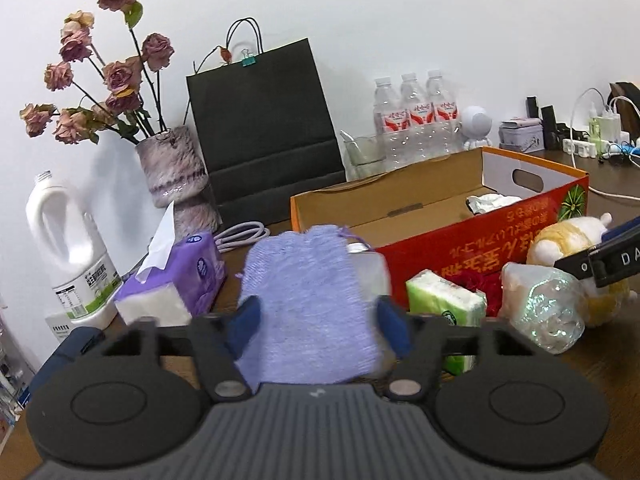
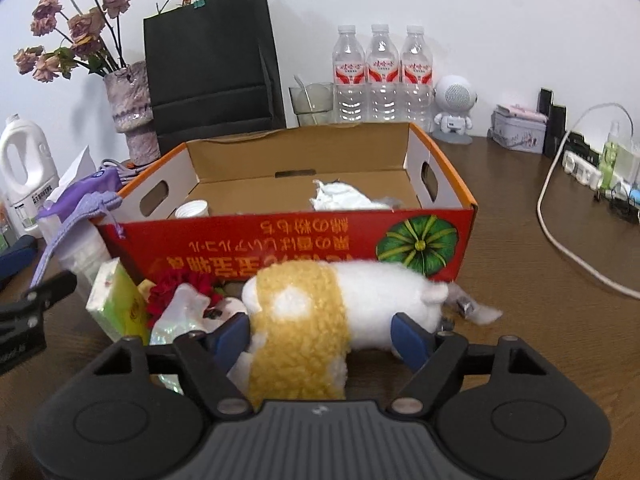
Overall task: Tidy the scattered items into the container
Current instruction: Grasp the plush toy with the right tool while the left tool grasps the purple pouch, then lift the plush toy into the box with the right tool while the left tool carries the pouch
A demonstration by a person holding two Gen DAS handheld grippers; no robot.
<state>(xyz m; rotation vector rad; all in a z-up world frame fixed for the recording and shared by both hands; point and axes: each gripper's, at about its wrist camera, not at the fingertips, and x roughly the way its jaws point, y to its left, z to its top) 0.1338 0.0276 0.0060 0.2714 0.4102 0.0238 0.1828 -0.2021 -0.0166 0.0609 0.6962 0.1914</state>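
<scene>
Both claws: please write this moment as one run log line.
left claw: open around purple pouch | right claw: open around plush toy | cardboard box: holds crumpled tissue

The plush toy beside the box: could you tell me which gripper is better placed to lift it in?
Right. The right gripper already straddles the plush toy, while the left gripper is around the purple pouch.

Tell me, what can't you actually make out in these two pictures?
- Left wrist view: what the purple pouch covers; a clear container edge peeks out.
- Right wrist view: plush toy's face, turned away.
- Right wrist view: cardboard box's near floor, behind its red wall.
</scene>
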